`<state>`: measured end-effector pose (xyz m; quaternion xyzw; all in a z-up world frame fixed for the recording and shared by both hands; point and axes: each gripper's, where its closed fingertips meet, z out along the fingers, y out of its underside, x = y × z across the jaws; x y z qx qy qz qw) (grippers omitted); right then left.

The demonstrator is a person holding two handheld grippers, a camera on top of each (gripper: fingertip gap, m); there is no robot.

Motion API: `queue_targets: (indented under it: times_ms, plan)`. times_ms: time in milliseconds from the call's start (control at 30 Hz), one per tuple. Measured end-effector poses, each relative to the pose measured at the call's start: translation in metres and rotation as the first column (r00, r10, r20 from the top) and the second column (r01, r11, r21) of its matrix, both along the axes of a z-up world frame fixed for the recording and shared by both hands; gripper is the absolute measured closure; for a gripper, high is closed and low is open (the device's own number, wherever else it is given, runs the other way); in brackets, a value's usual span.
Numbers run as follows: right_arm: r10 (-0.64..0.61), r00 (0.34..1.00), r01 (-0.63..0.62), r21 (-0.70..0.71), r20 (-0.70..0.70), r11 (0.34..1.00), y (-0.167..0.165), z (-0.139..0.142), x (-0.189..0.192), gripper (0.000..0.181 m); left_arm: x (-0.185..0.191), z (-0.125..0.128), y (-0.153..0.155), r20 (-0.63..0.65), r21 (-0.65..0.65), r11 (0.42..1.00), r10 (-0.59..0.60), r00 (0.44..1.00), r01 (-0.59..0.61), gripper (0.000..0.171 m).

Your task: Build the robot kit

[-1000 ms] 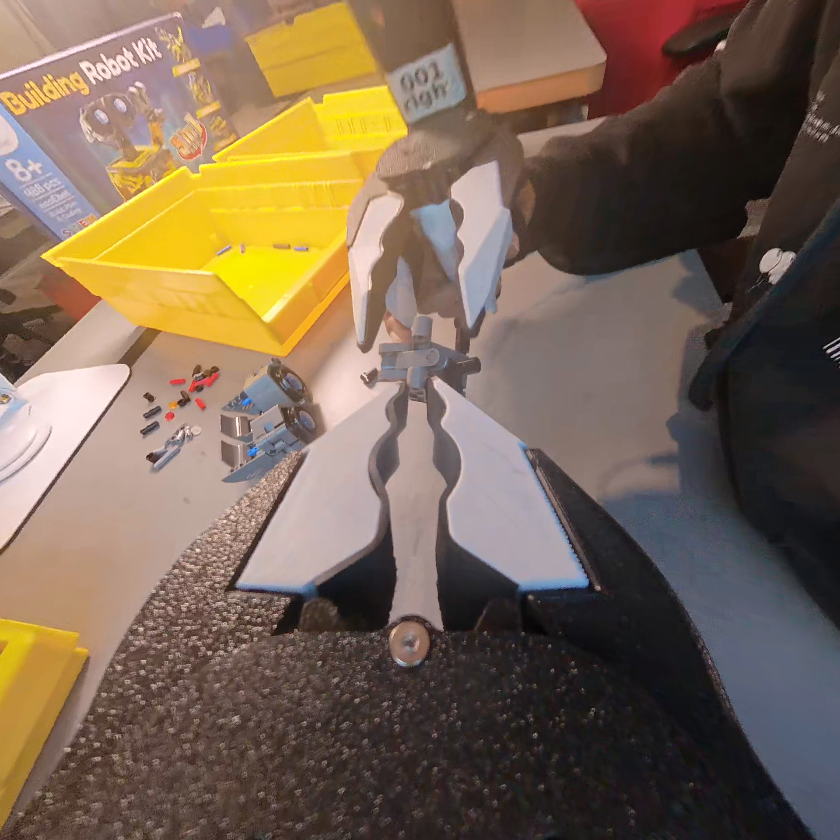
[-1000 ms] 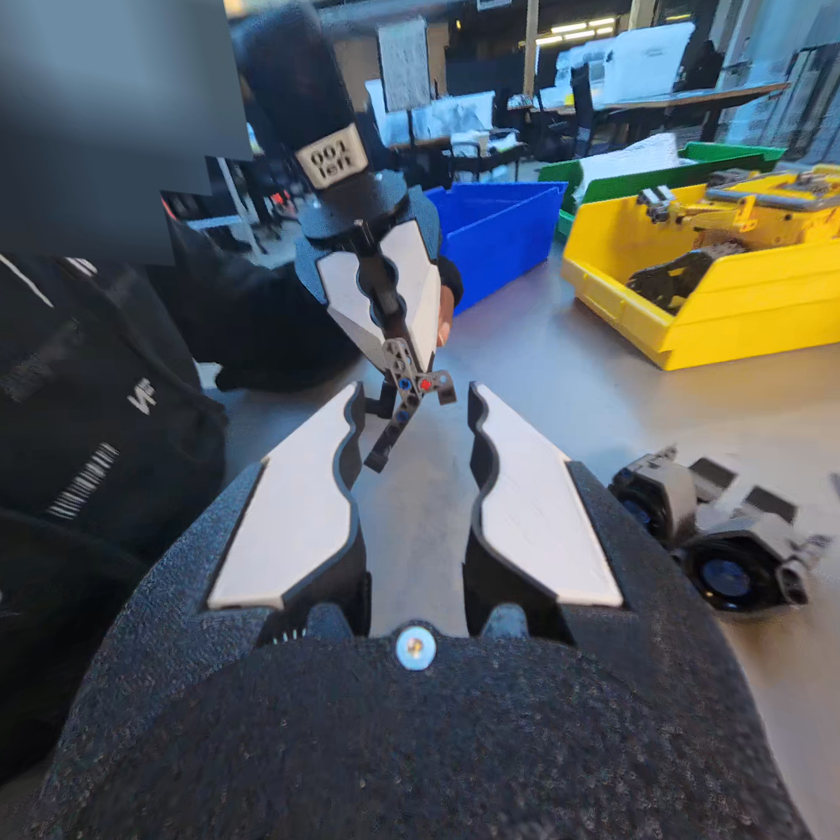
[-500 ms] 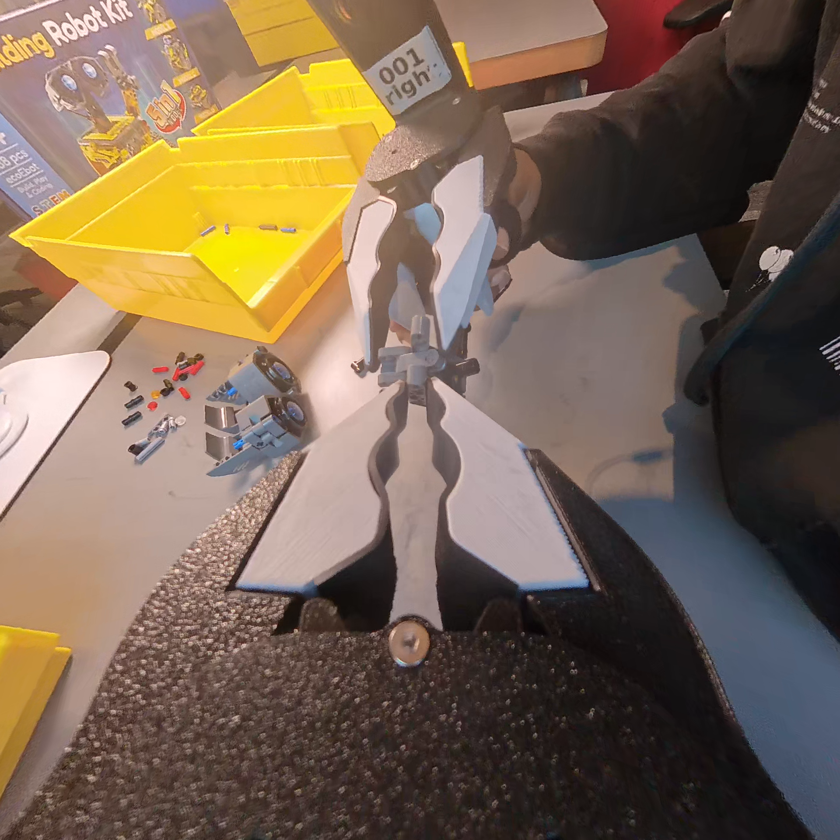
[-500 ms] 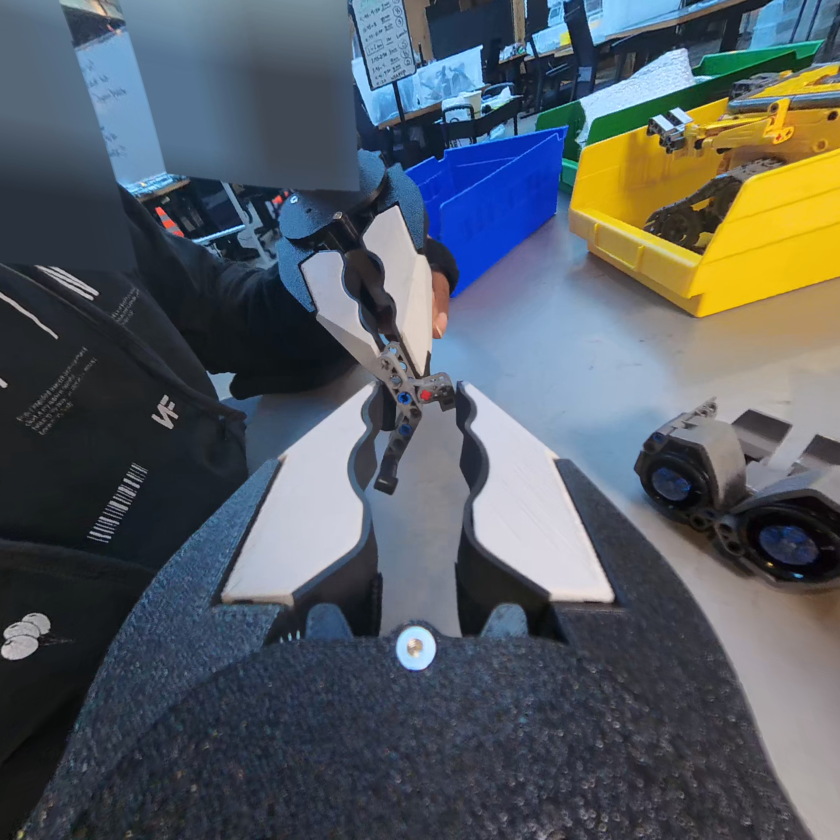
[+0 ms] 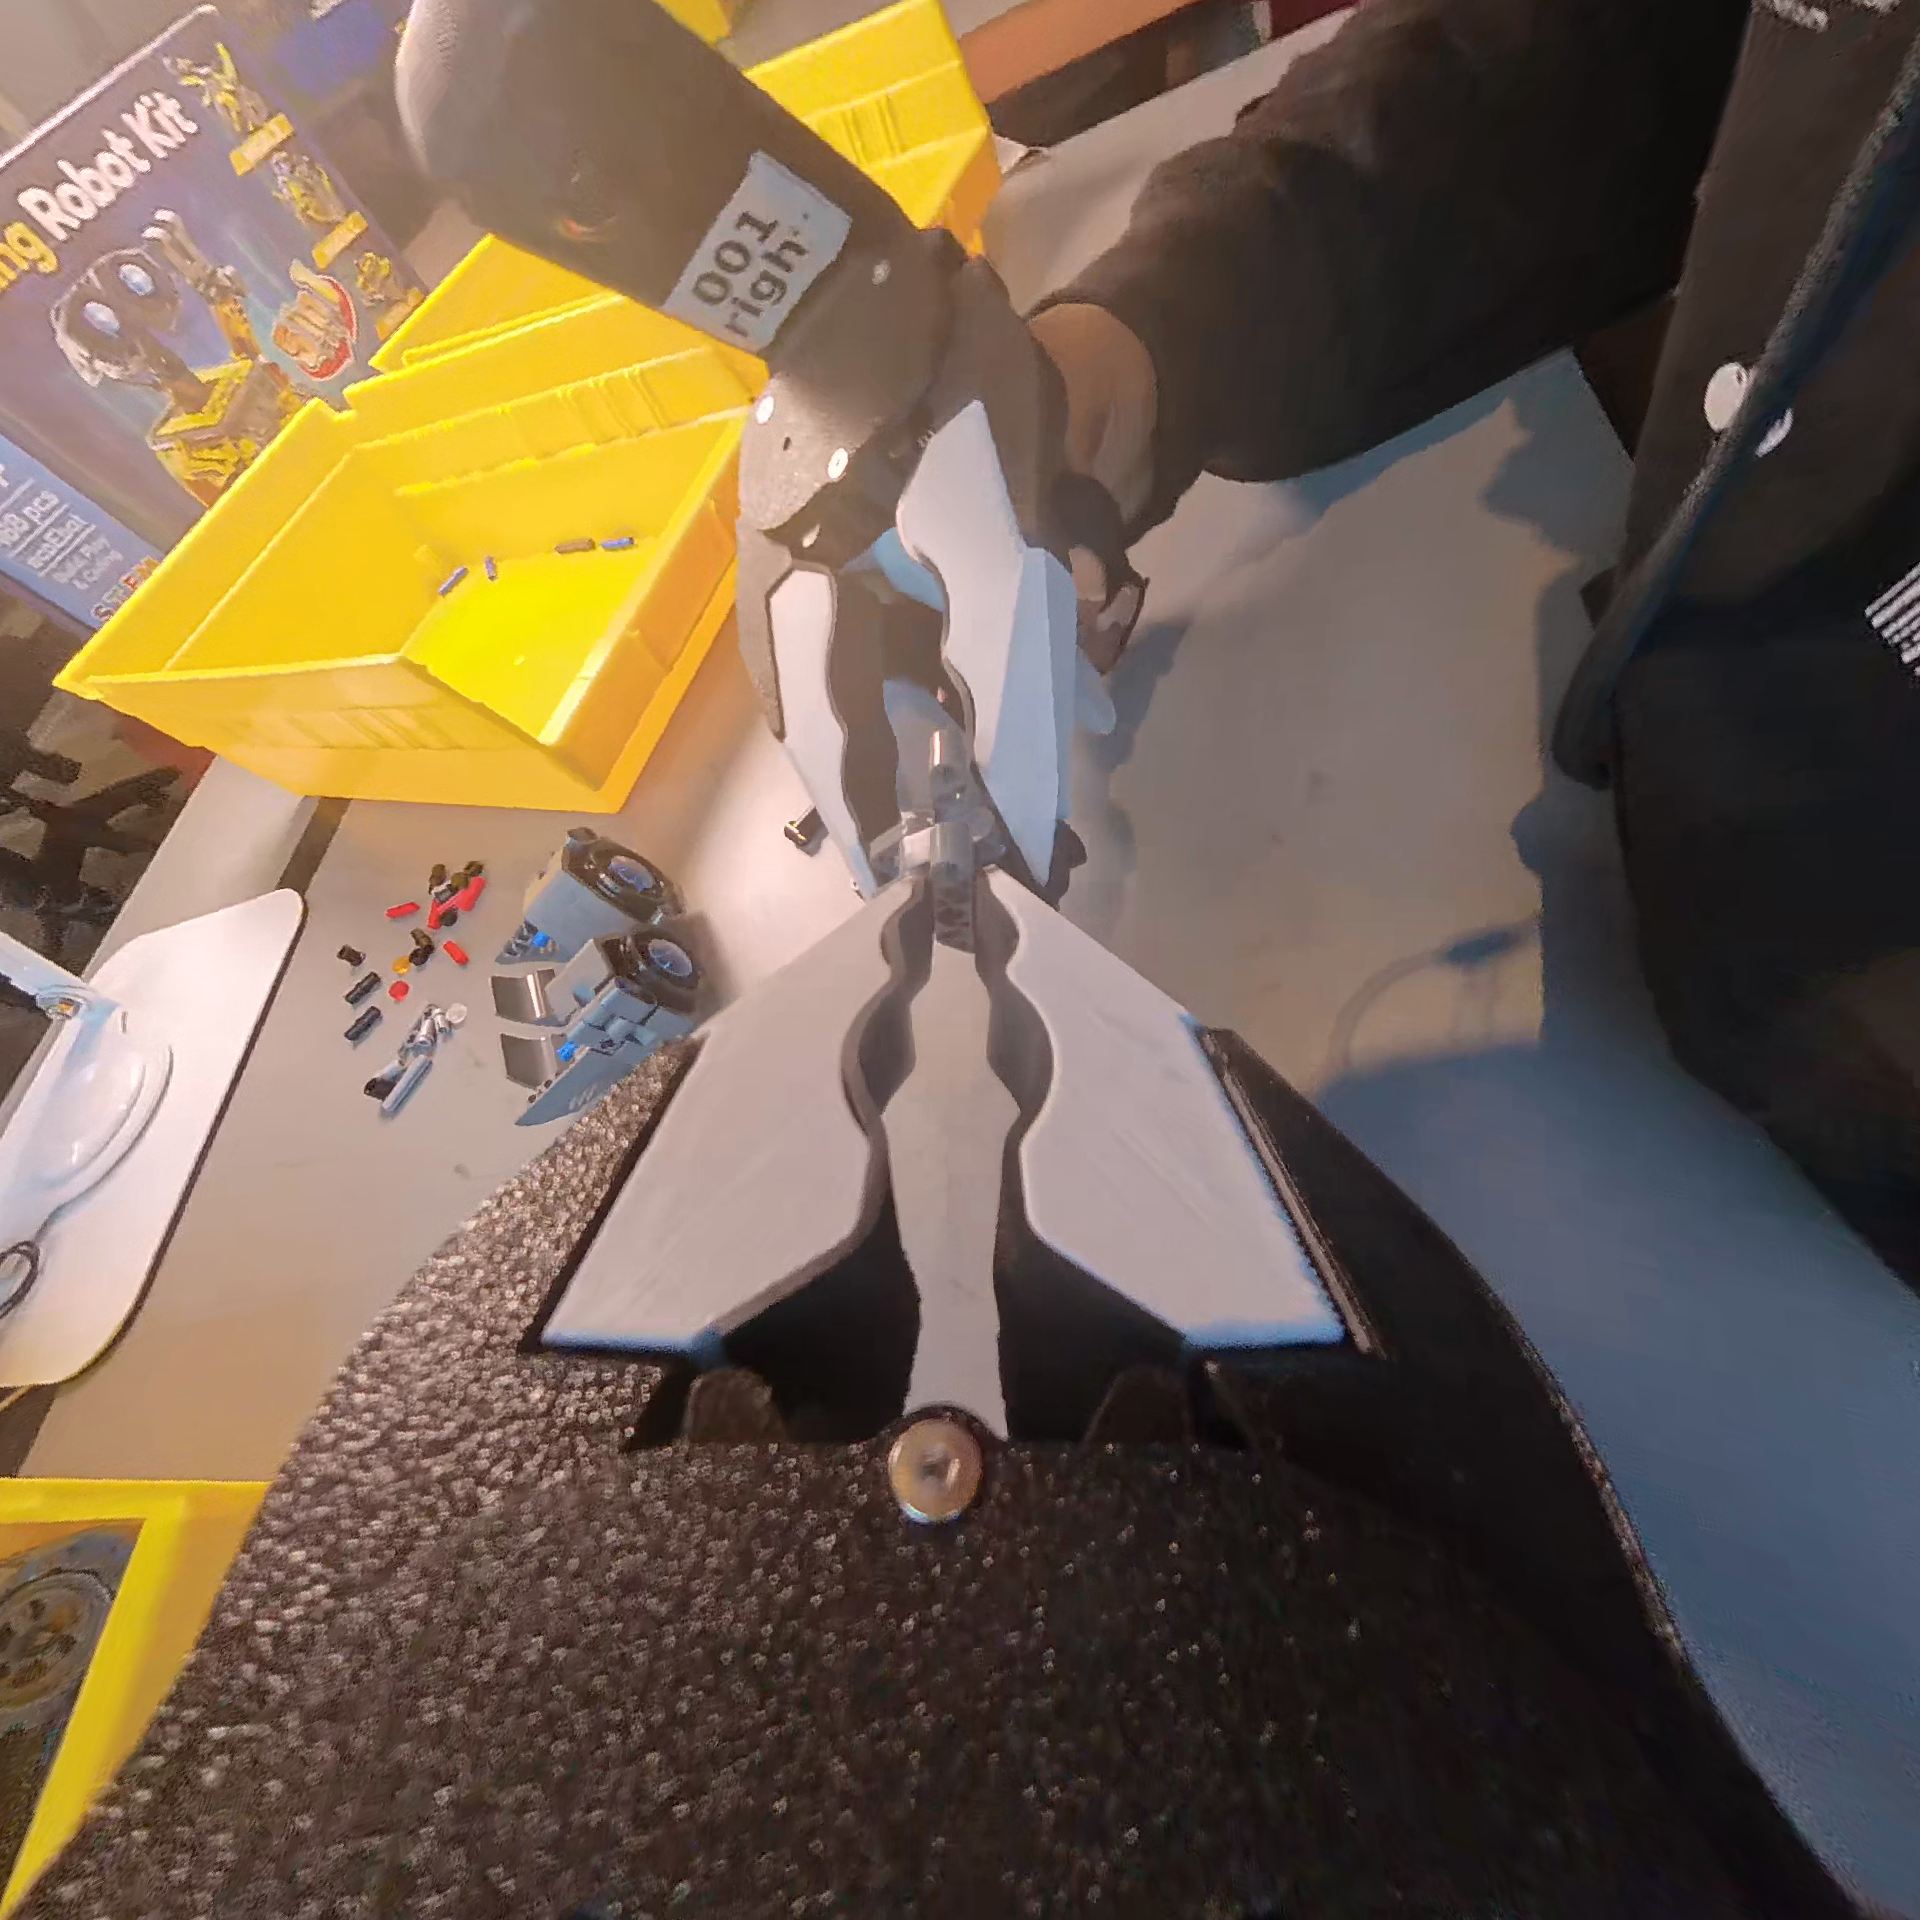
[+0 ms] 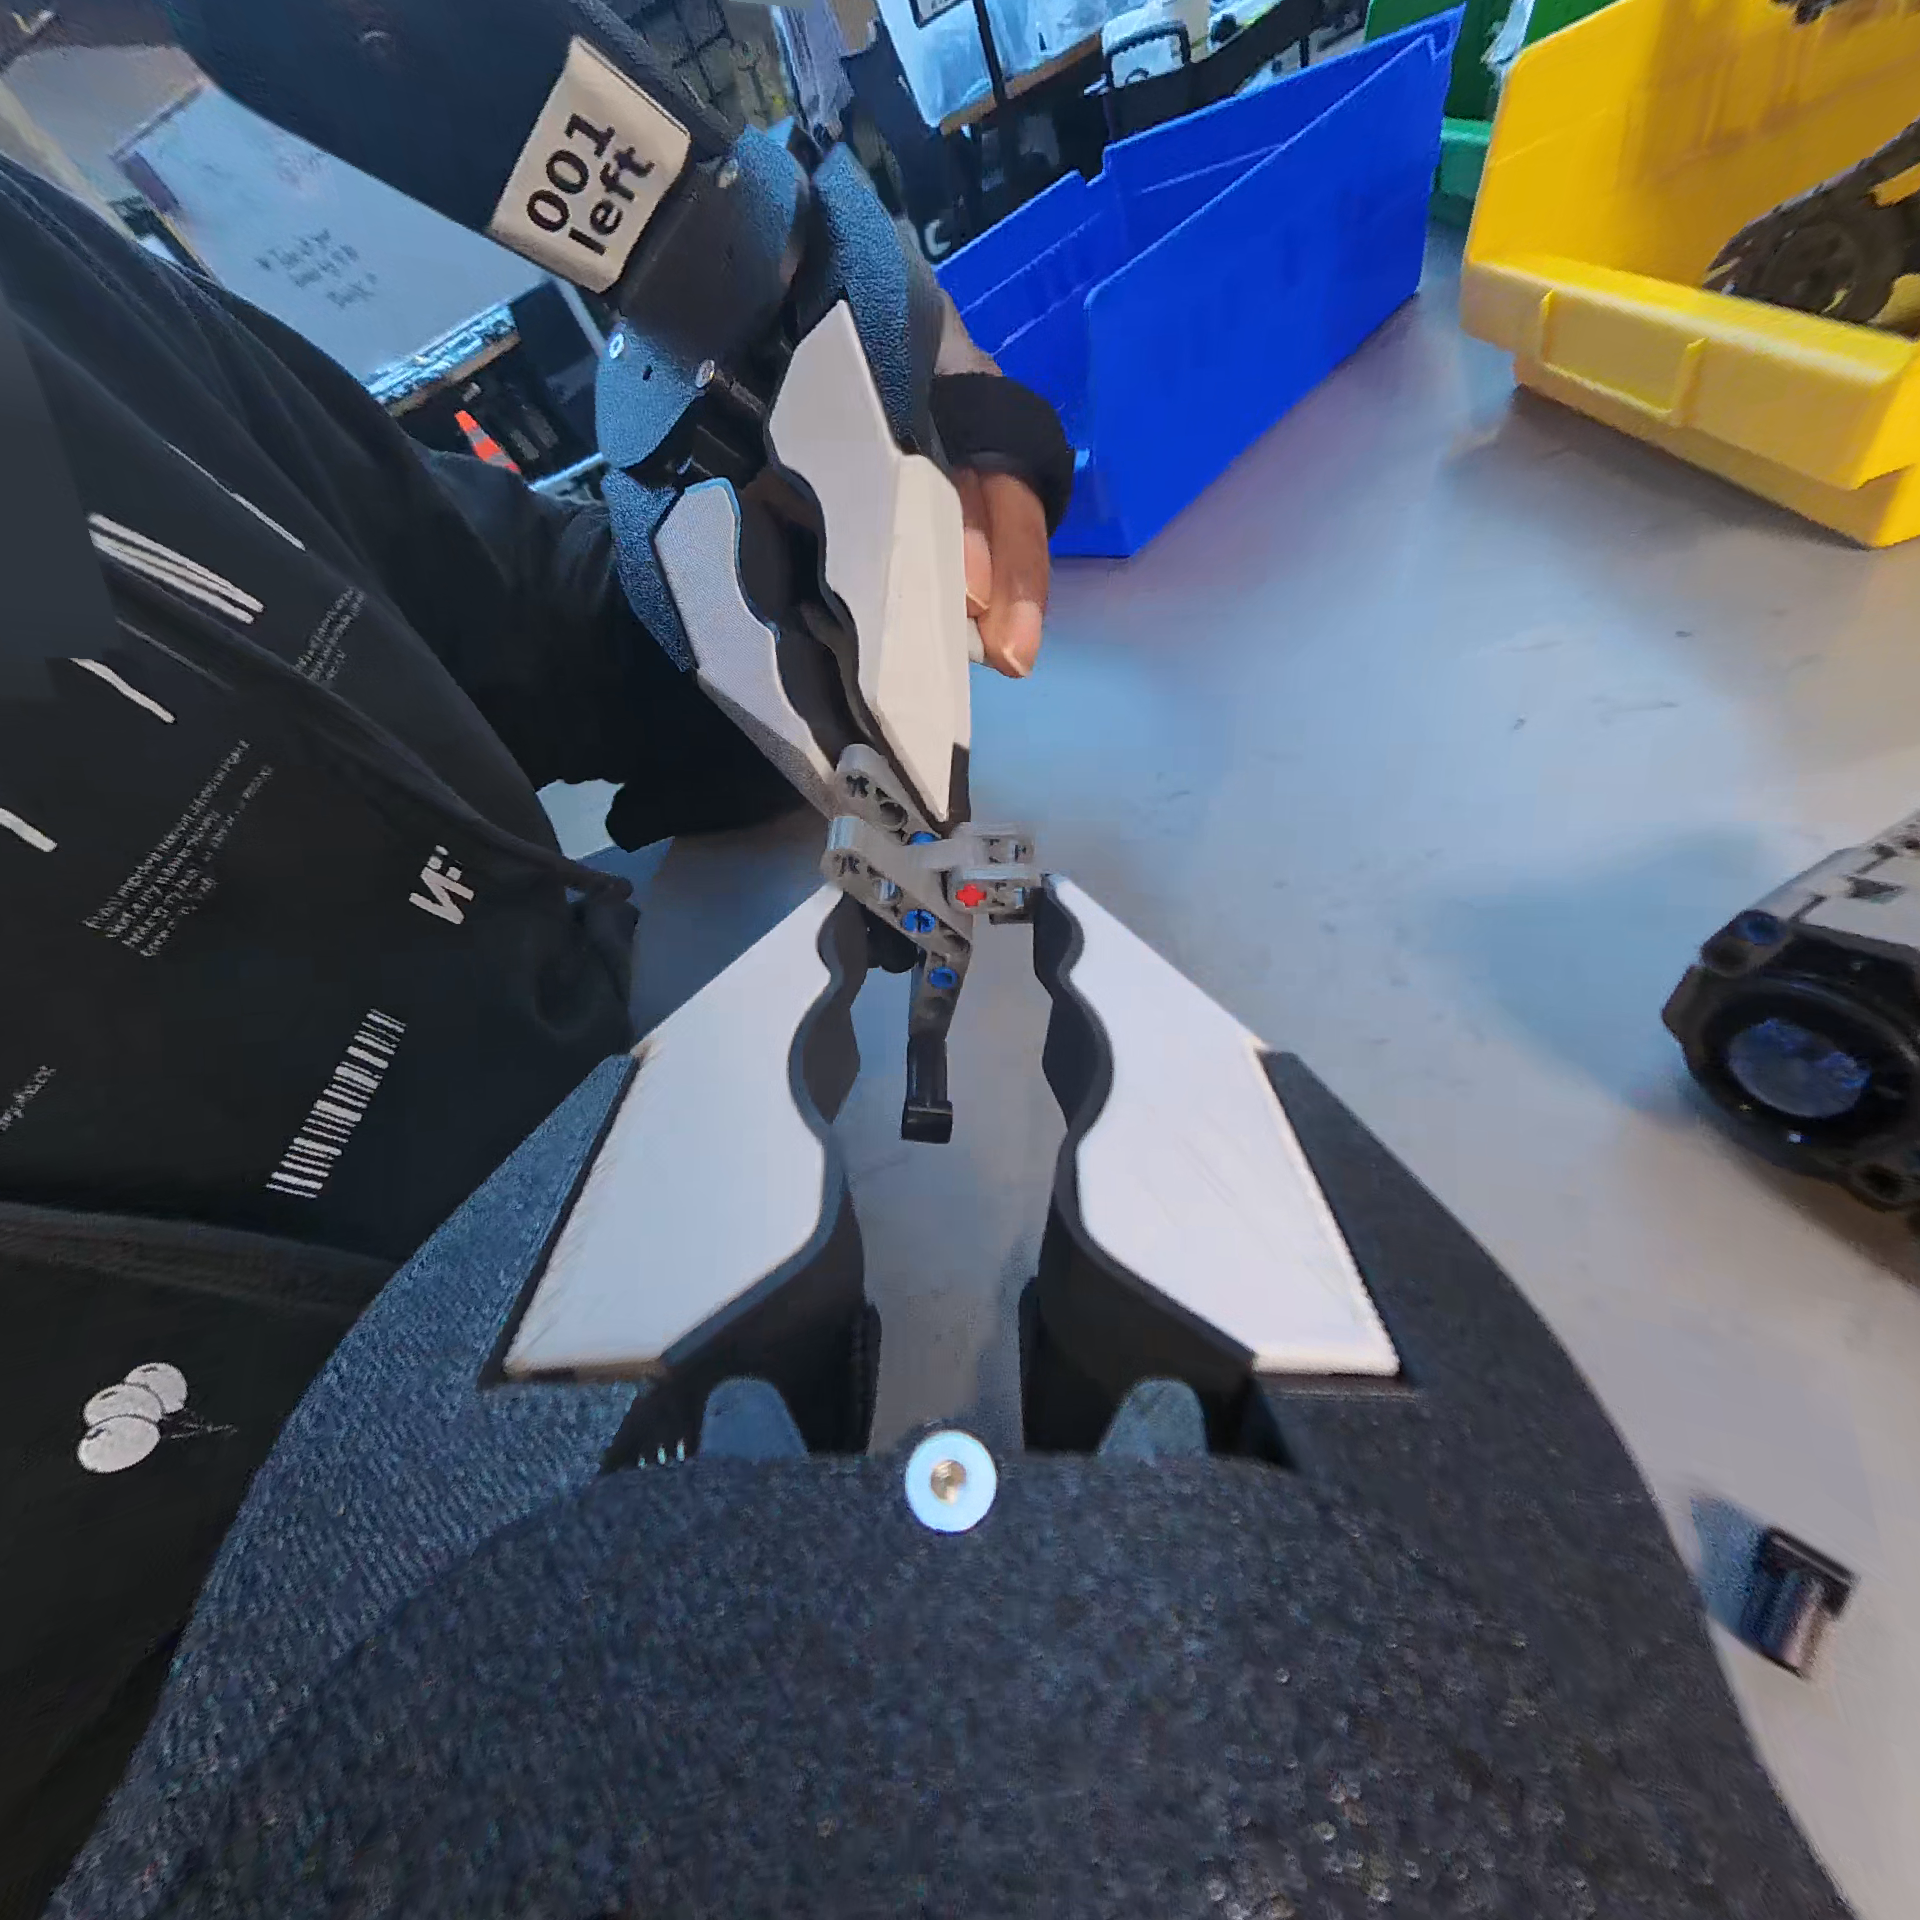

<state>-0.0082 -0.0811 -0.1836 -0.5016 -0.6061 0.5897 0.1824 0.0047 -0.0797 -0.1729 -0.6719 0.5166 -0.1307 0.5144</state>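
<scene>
From my left camera, the far left shows scattered small pegs [image 5: 416,940] on the tabletop [image 5: 1299,727]. Next to them sit two grey wheel blocks [image 5: 618,940], and behind those a yellow bin [image 5: 343,717]. My left tongs [image 5: 954,906] are clenched on the lower end of a small grey toy-brick piece [image 5: 948,847], which is held up off the tabletop.

From the other side my right tongs [image 6: 935,904] straddle the same piece [image 6: 920,883], one tip on each flank. The right-hand tip touches the end with the red peg, and the black bar hangs down in the gap between the fingers. The jaws stand somewhat apart, and I cannot tell whether they are pinching or only resting against it. Farther right are a blue bin [image 6: 1226,343] and another yellow bin [image 6: 1662,384].
</scene>
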Motion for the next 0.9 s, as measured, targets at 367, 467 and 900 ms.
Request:
queue_targets:
  times_ms: [367, 467, 900]
  plan:
    - [0.189, 0.966, -0.173, -0.103, 0.175, 0.979, -0.028, -0.030, 0.014, 0.154, 0.013, -0.032, -0.029, -0.239, -0.036, 0.979, -0.202, 0.950, 0.199, 0.166]
    - [0.207, 0.939, -0.210, -0.021, 0.276, 0.977, -0.033, -0.049, 0.017, 0.153, 0.012, -0.049, -0.034, -0.341, -0.060, 0.970, -0.242, 0.908, 0.236, 0.166]
    - [-0.055, 0.998, 0.044, 0.224, 0.041, 0.974, 0.016, -0.014, 0.004, 0.150, 0.000, -0.007, 0.008, 0.088, -0.016, 0.999, 0.029, 0.996, -0.027, 0.163]
